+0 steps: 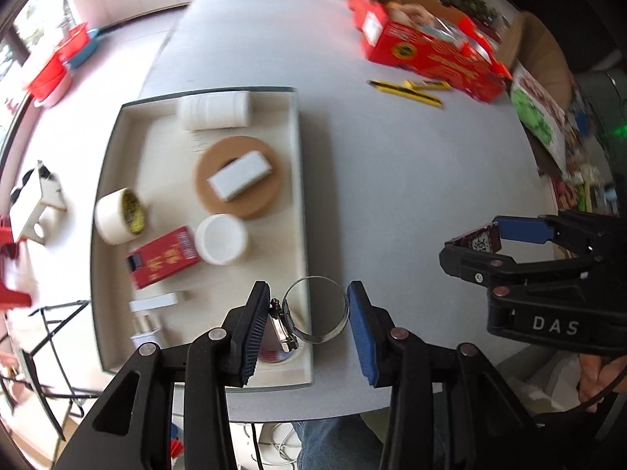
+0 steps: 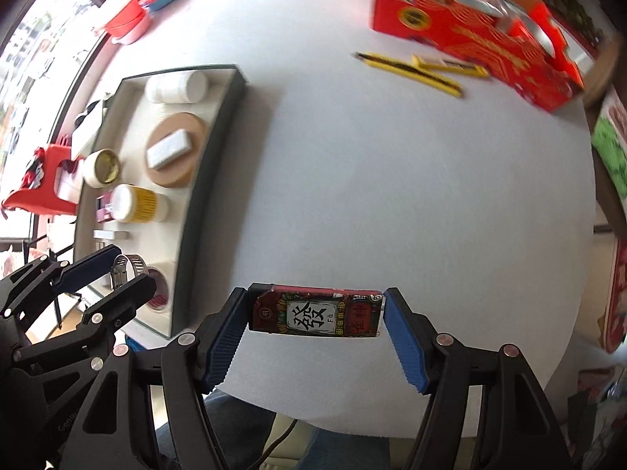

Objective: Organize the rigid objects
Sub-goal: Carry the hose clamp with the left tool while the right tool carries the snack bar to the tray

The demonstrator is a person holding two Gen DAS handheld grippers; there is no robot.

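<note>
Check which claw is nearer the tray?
Left. The left claw, gripping a hose clamp, hangs over the tray at its near right corner. The right claw, gripping a small printed box, is off to the tray's right, over bare table.

Red carton [image 2: 482, 35] motion-blurred, contents unreadable; tape roll [image 1: 274, 352] half hidden behind hose clamp [image 1: 313, 313].

Shiny metal hose clamp [image 1: 317, 309], matt cork coaster [image 1: 239, 177], glossy printed box [image 2: 315, 315]
</note>
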